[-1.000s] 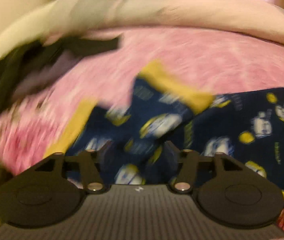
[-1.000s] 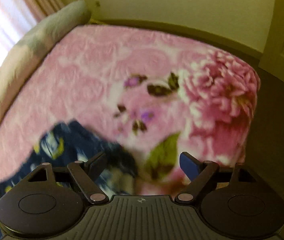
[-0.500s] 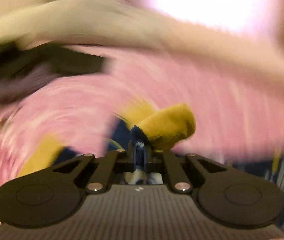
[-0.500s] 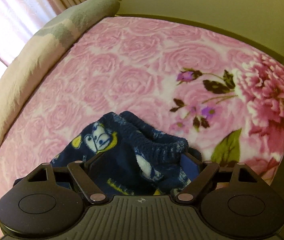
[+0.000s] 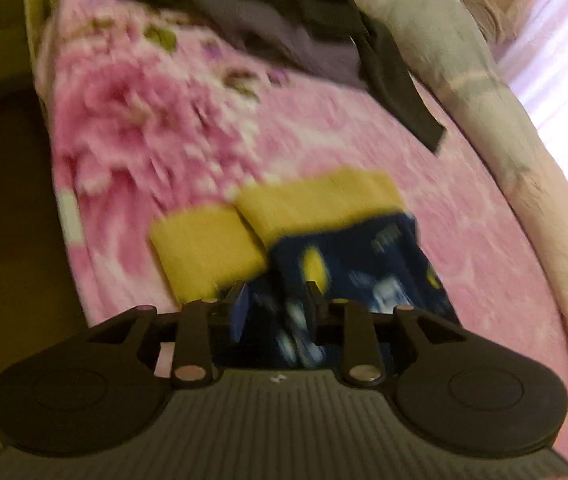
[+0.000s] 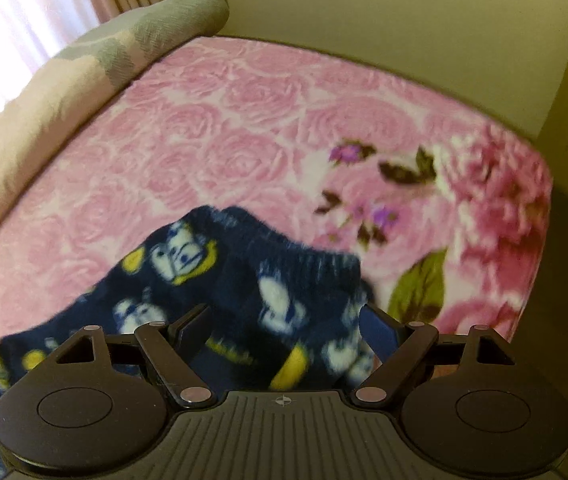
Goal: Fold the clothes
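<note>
Navy fleece pyjama trousers with a white and yellow cartoon print lie on the pink rose blanket. Their two yellow cuffs rest side by side just beyond my left gripper. Its fingers stand partly apart with navy cloth between them. In the right wrist view the trousers' waistband end bulges up between the wide-apart fingers of my open right gripper. Whether its pads touch the cloth is hidden.
A heap of dark grey and black clothes lies at the far end of the bed. A rolled beige and grey quilt runs along the window side. The bed's edge drops to the dark floor.
My left gripper, shut on a trouser leg half a second ago, has swung round and its fingers have parted; the cuffs now lie together. My right gripper has come over the waistband.
</note>
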